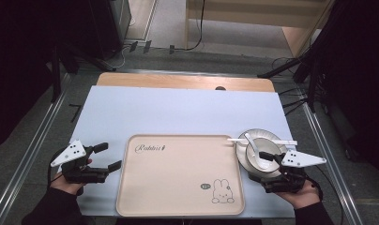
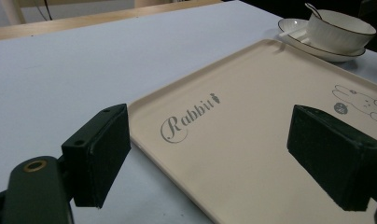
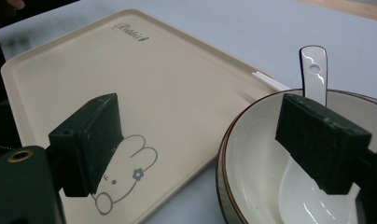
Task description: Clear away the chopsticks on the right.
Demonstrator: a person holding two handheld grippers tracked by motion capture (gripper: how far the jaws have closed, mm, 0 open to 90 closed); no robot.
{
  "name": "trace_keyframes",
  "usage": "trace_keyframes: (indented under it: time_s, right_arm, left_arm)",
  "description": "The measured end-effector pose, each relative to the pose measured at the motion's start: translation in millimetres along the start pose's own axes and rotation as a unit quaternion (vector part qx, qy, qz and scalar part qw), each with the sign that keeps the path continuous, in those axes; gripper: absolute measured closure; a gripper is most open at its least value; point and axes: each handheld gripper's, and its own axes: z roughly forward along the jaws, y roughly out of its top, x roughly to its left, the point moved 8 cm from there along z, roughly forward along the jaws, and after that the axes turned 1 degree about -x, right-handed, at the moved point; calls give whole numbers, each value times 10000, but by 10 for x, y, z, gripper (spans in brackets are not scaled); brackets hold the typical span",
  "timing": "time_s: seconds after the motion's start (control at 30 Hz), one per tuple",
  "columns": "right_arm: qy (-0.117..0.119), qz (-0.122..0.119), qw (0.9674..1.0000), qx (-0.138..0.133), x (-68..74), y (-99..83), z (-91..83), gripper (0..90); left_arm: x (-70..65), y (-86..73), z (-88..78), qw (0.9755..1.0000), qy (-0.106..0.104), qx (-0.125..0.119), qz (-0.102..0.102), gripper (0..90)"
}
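Observation:
A beige tray (image 1: 178, 173) (image 2: 252, 107) (image 3: 168, 88) with "Rabbit" lettering and a rabbit drawing lies at the table's front middle, with nothing on it. Right of it a white bowl (image 1: 262, 157) (image 2: 338, 30) (image 3: 256, 158) stands on a plate (image 1: 246, 161) (image 2: 294, 25). A white spoon (image 1: 254, 150) (image 3: 313, 70) rests in the bowl. White chopsticks (image 1: 262, 140) (image 3: 270, 80) lie across the plate's far side. My left gripper (image 1: 108, 156) (image 2: 224, 154) is open at the tray's left edge. My right gripper (image 1: 266, 171) (image 3: 200, 140) is open, its jaws astride the bowl's near rim.
A pale blue mat (image 1: 178, 112) covers the table, and a strip of bare wood (image 1: 183, 82) runs along the far edge. Dark stands and cables sit on the floor beyond the table and at both sides.

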Motion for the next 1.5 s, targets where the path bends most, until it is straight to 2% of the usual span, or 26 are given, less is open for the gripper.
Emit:
trace_keyframes:
  time_s: [0.17, 0.23, 0.33, 0.37, 0.43, 0.47, 0.53, 0.57, 0.6, 0.63, 0.67, 0.73, 0.8, 0.83, 0.87, 0.9, 0.93, 0.97, 1.03, 1.13, 1.2, 1.27, 1.3, 1.33, 1.4, 1.5]
  right_arm:
    - [-100, 73, 9999, 25, 15, 31, -46, 178]
    - [-84, 79, 9999, -26, 23, 77, -103, 221]
    - [-222, 203, 9995, -43, -29, 144, -174, 249]
    - [-362, 267, 9990, -35, -95, 167, -211, 294]
    - [-402, 370, 9985, -28, -132, 171, -227, 335]
    - [-503, 535, 9973, -51, -219, 186, -253, 364]
    - [-565, 554, 9968, -70, -267, 193, -269, 381]
    - [-707, 552, 9959, -129, -365, 204, -302, 392]
    - [-707, 552, 9959, -129, -365, 204, -302, 392]
    - [-837, 617, 9944, -168, -489, 203, -335, 464]
    - [-837, 617, 9944, -168, -489, 203, -335, 464]
    - [-1092, 734, 9910, -239, -680, 195, -389, 472]
    - [-1178, 771, 9898, -239, -747, 189, -402, 476]
    - [-1332, 890, 9868, -251, -871, 176, -421, 514]
    - [-1332, 890, 9868, -251, -871, 176, -421, 514]
    - [-1412, 967, 9850, -236, -937, 159, -427, 562]
    - [-1375, 1053, 9846, -224, -995, 135, -422, 619]
    - [-1446, 1149, 9827, -140, -1120, 68, -409, 711]
    - [-1454, 1194, 9821, -87, -1175, 36, -398, 746]
    - [-1505, 1446, 9779, 118, -1369, -69, -326, 900]
    - [-1490, 1444, 9781, 174, -1403, -82, -285, 900]
    - [-1524, 1257, 9797, 337, -1449, -90, -195, 900]
    - [-1448, 1253, 9804, 469, -1488, -101, -96, 900]
    - [-1448, 1253, 9804, 469, -1488, -101, -96, 900]
    - [-1431, 1248, 9795, 680, -1563, -151, 26, 900]
    - [-1439, 1294, 9779, 790, -1609, -194, 58, 900]
  left_arm:
    - [21, 1, -31, 10000, 55, -18, -48, 139]
    - [26, 0, -34, 10000, 58, -17, -73, 139]
    - [21, -2, -27, 10000, 63, 4, -77, 139]
    - [20, -3, -23, 9999, 70, 12, -72, 139]
    - [17, -7, -15, 10000, 70, 39, -48, 139]
    - [16, -8, -10, 10000, 75, 52, -36, 139]
    - [10, -11, -1, 9999, 72, 68, -23, 140]
    - [11, -12, 3, 9999, 72, 68, -32, 140]
    - [13, -15, 6, 9999, 82, 83, -32, 140]
    - [16, -19, 7, 9999, 85, 113, -25, 140]
    - [13, -19, 11, 9999, 77, 118, -27, 140]
    - [8, -15, 10, 9999, 89, 122, 7, 140]
    - [7, -11, 11, 9999, 88, 115, -4, 140]
    - [8, -12, 15, 9999, 84, 107, -9, 140]
    - [9, -16, 20, 9999, 72, 121, -11, 140]
    - [5, -21, 26, 9999, 63, 134, -10, 141]
    - [-2, -24, 26, 9998, 71, 172, 22, 141]
    - [-10, -22, 32, 9999, 59, 154, 41, 141]
    - [-15, -23, 40, 9998, 62, 195, 73, 141]
    - [-16, -18, 42, 9998, 54, 176, 60, 141]
    - [-11, -22, 49, 9999, 25, 158, 59, 141]
    - [-7, -26, 56, 9998, 37, 172, 56, 142]
    - [-11, -25, 54, 9998, 35, 173, 53, 142]
    - [-12, -25, 50, 9998, 36, 180, 65, 142]
    - [-4, -26, 46, 9998, 40, 171, 45, 142]
    - [-9, -29, 44, 9999, 20, 162, 52, 142]
